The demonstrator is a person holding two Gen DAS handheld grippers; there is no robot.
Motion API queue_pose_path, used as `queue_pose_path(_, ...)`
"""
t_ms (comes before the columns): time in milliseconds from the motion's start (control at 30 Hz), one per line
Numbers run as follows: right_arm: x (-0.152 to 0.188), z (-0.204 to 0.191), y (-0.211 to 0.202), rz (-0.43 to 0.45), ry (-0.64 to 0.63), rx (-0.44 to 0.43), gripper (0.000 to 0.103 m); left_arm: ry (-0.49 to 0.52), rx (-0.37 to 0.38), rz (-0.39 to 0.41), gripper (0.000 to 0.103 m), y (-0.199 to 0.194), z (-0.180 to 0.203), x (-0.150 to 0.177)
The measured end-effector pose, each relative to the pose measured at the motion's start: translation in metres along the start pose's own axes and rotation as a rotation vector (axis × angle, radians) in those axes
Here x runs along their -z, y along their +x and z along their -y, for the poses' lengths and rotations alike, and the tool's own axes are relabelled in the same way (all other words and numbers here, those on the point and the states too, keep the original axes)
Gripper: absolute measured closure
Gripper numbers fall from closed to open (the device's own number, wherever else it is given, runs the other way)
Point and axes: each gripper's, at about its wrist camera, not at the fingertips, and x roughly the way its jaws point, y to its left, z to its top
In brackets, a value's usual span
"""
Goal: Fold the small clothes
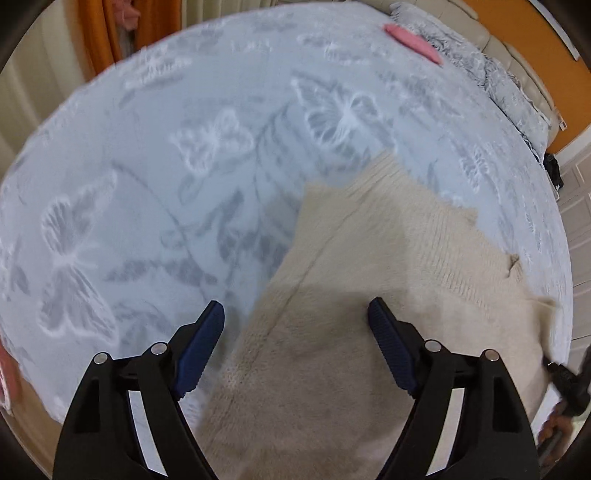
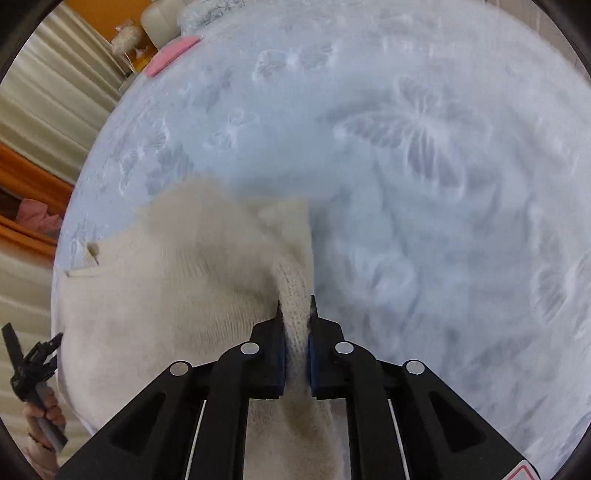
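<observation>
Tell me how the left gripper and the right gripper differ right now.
The left gripper has its jaws spread wide; the right gripper has them nearly closed. The left gripper holds nothing, its blue pads apart above the cream knit garment; the right gripper is clamped on a bunched fold of that garment. The left one straddles the garment's edge over the butterfly bedspread. Both point down at the same garment and share black frames.

A bed (image 1: 221,166) in pale butterfly-print cover fills the room, with orange walls (image 1: 491,14) and cream curtains (image 2: 55,92).
</observation>
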Motion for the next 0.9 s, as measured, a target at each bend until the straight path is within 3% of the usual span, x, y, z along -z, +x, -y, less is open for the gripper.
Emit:
queue_pose_path(33,0.004,-0.002,-0.012,0.055,0.003,-0.010,0.082,-0.020,0.005,-0.003,0.025,0.001,-0.004,0.002)
queue_pose_path(67,0.010,-0.004,-0.027,0.106,0.011,-0.029,0.063,-0.039,0.022,-0.004,0.025,0.000,-0.007,0.004)
queue_pose_path(133,0.022,-0.003,-0.047,0.148,0.030,-0.056,0.044,-0.086,0.064,-0.012,0.024,-0.004,-0.017,0.008)
queue_pose_path(200,0.041,-0.001,-0.059,0.155,0.025,-0.050,0.040,-0.109,0.078,-0.023,0.023,-0.007,-0.025,0.014)
queue_pose_path(267,0.061,0.006,-0.057,0.098,0.030,-0.048,0.030,-0.130,0.099,-0.032,0.021,-0.010,-0.030,0.022)
queue_pose_path(367,0.087,0.014,-0.040,0.008,0.067,-0.061,0.029,-0.173,0.141,-0.059,0.017,-0.012,-0.038,0.036)
queue_pose_path(467,0.105,0.015,-0.015,-0.082,0.164,-0.149,0.025,-0.243,0.184,-0.073,0.014,-0.010,-0.048,0.052)
queue_pose_path(533,0.108,0.008,-0.009,-0.047,0.209,-0.180,0.021,-0.265,0.189,-0.067,0.013,-0.010,-0.046,0.055)
queue_pose_path(567,0.105,0.000,-0.006,-0.034,0.205,-0.183,0.037,-0.272,0.192,-0.078,0.014,-0.009,-0.044,0.054)
queue_pose_path(600,0.102,-0.006,-0.004,-0.031,0.199,-0.198,0.059,-0.275,0.196,-0.090,0.026,-0.008,-0.041,0.052)
queue_pose_path(633,0.098,-0.011,-0.004,-0.038,0.203,-0.231,0.076,-0.273,0.205,-0.093,0.065,-0.009,-0.039,0.050)
queue_pose_path(667,0.092,-0.015,-0.013,-0.016,0.224,-0.256,0.079,-0.274,0.252,-0.112,0.078,-0.011,-0.035,0.045)
queue_pose_path(700,0.087,-0.021,-0.027,0.026,0.213,-0.267,0.080,-0.286,0.260,-0.122,0.084,-0.018,-0.034,0.041)
queue_pose_path(800,0.077,-0.036,-0.085,0.132,0.117,-0.243,0.082,-0.248,0.311,-0.066,0.087,-0.058,-0.026,0.033)
queue_pose_path(900,0.090,-0.033,-0.112,0.161,0.027,-0.140,0.082,-0.191,0.281,-0.078,0.088,-0.073,-0.020,0.043)
